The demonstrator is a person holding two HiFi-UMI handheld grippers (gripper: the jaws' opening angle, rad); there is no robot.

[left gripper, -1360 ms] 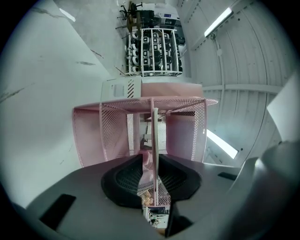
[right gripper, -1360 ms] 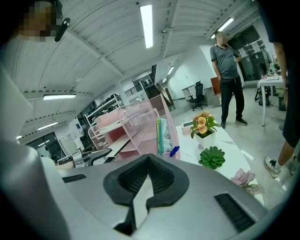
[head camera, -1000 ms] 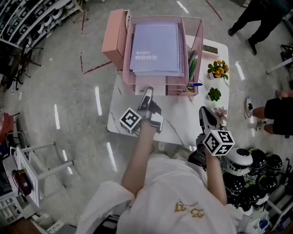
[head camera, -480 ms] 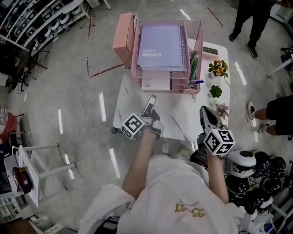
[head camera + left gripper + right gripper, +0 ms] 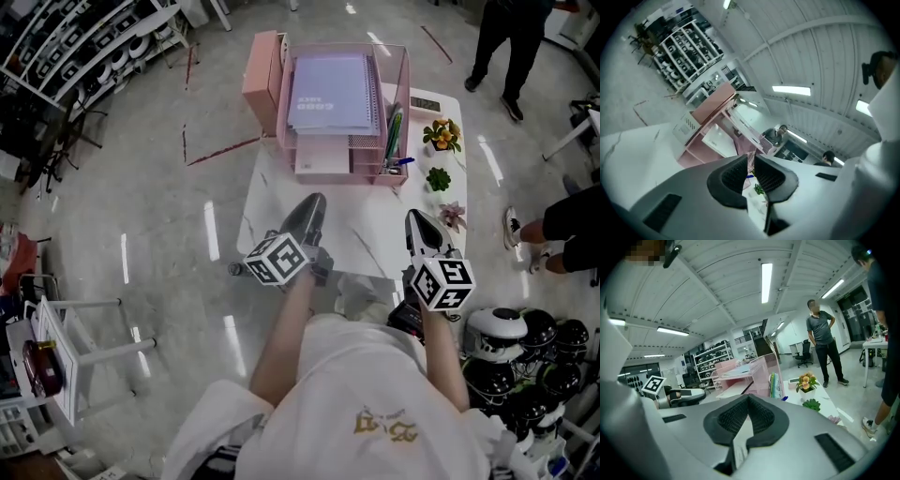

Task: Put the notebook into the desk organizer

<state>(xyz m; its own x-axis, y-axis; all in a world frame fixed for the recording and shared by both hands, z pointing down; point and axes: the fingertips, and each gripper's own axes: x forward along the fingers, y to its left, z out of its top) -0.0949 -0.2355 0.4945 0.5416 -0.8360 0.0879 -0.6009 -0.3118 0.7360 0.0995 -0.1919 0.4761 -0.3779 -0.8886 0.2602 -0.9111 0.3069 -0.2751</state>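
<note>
I judge the task done: the notebook (image 5: 334, 91) lies in the organizer (image 5: 406, 98) at the table's (image 5: 366, 230) far edge, my left gripper (image 5: 313, 201) has just been closing, empty, to a slit, and my right gripper (image 5: 415, 218) is closed, empty.

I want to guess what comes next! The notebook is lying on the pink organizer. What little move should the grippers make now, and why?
Probably just rest both grippers on the table. The notebook lies flat on the top tray of the desk organizer; the jaws of the left gripper have just been closing on nothing, and the right gripper is shut and empty.
</note>
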